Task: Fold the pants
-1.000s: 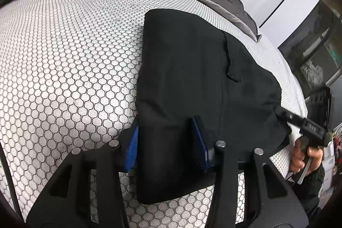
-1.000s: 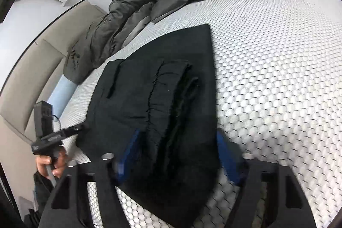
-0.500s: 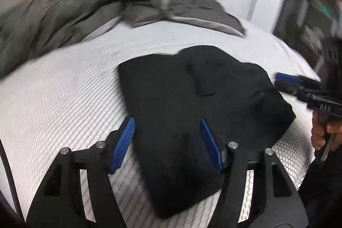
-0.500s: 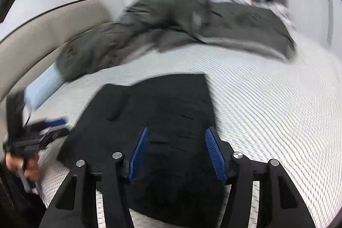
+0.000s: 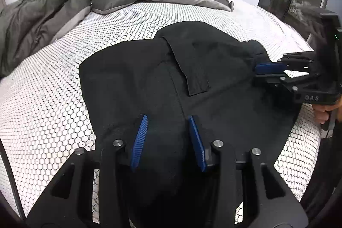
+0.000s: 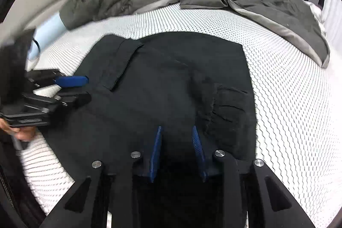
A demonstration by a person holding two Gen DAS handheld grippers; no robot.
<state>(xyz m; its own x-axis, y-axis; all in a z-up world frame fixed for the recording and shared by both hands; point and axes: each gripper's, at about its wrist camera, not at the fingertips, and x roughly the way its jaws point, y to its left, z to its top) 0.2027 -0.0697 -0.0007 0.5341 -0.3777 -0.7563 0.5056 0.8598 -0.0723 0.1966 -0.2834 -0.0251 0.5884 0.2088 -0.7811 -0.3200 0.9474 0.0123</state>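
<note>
On the bed (image 5: 53, 87), I see both claws closing over the pants (image 5: 132, 82), gripping nothing: left claw (image 5: 167, 121) half-open, right claw (image 6: 177, 131) narrower; only the right view shows the gathered waistband (image 6: 226, 108).

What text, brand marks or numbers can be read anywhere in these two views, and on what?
"OAS", raised letters as far as they can be made out, on the body of the black two-finger right gripper, seen from the left wrist.
A pale label strip on the black two-finger left gripper, seen from the right wrist: too blurred to read.
Nothing readable on the folded black pants.
</note>
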